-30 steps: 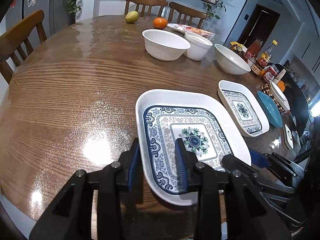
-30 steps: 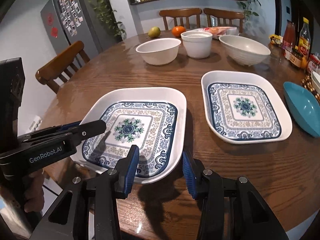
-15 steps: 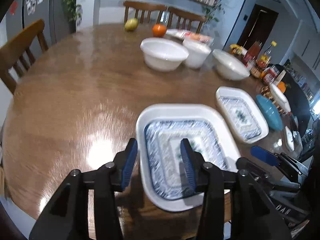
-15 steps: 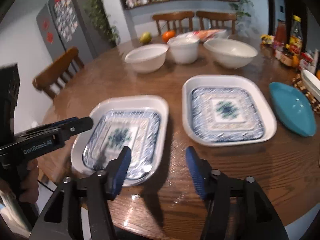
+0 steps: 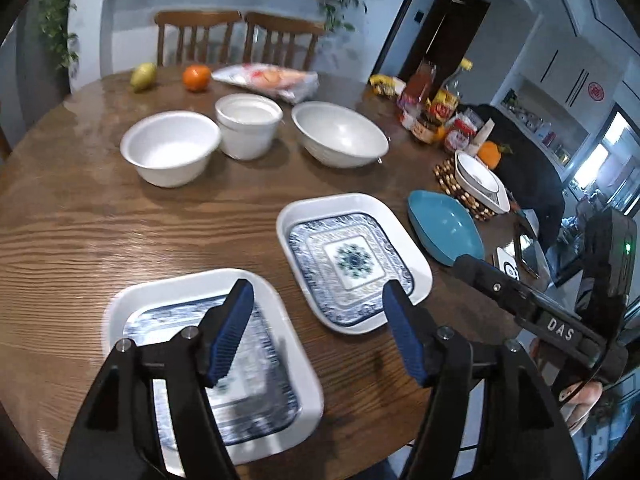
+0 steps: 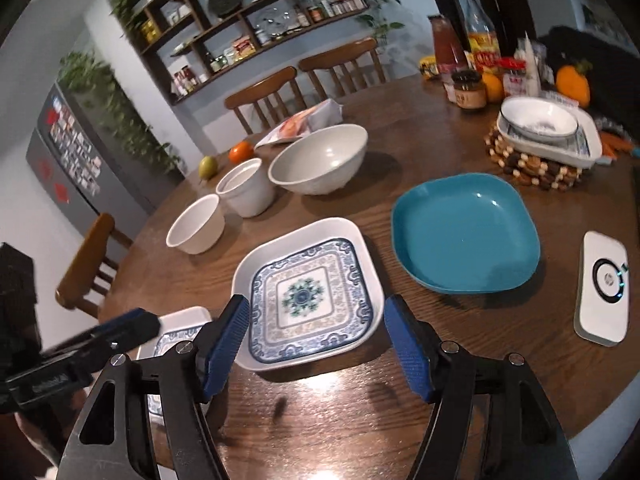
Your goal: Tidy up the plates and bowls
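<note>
Two white square plates with blue patterns lie on the round wooden table: a near one (image 5: 256,384) and a second one (image 5: 352,260) to its right, also in the right wrist view (image 6: 308,292). A teal plate (image 6: 464,232) lies further right. Three white bowls (image 5: 172,148) (image 5: 248,124) (image 5: 340,132) stand behind. My left gripper (image 5: 316,336) is open and empty, raised above the near plate's right edge. My right gripper (image 6: 316,344) is open and empty, just in front of the second patterned plate.
A bowl sits in a white dish on a beaded trivet (image 6: 548,128) at the far right. Bottles and jars (image 6: 468,72), a pear (image 5: 143,75), an orange (image 5: 196,77) and a food packet (image 5: 268,78) stand at the back. A white device (image 6: 602,292) lies at the right edge. Chairs surround the table.
Both grippers have opened wider and swung right. The left one has let go of the near plate's rim and lifted back; the right one now faces the second patterned plate.
</note>
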`<state>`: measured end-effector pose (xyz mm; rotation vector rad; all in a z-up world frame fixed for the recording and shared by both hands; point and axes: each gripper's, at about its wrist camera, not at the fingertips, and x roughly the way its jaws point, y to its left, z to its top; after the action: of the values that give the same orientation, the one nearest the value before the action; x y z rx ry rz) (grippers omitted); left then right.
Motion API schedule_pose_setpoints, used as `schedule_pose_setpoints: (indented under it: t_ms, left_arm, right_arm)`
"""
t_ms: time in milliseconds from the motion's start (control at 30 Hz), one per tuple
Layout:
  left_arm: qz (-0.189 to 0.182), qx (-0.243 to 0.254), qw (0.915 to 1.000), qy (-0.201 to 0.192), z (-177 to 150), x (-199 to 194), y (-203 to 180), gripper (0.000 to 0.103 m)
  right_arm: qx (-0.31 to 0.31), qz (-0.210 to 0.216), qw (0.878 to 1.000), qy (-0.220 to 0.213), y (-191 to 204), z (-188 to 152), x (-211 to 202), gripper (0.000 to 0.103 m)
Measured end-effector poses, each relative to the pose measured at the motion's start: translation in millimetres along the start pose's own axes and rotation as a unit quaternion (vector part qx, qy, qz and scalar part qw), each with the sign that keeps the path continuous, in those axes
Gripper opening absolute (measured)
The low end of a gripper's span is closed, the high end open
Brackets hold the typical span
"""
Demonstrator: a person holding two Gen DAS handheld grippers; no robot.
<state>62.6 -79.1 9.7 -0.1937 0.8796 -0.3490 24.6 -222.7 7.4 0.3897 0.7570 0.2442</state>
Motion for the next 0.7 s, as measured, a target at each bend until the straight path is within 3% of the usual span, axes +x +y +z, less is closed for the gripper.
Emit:
schedule_pose_setpoints:
  t_ms: [333, 700]
  left_arm:
    - [0.003, -0.008, 0.998, 0.062, 6, 48, -16, 0.061]
    - [0.008, -0.005, 0.9963, 0.086, 12, 66, -19, 0.06]
  right_arm:
    - [0.047, 0.025, 0.998, 0.042, -31, 7, 35, 0.071]
    - [0.049, 0.031, 0.997, 0.052, -37, 14, 62, 0.067]
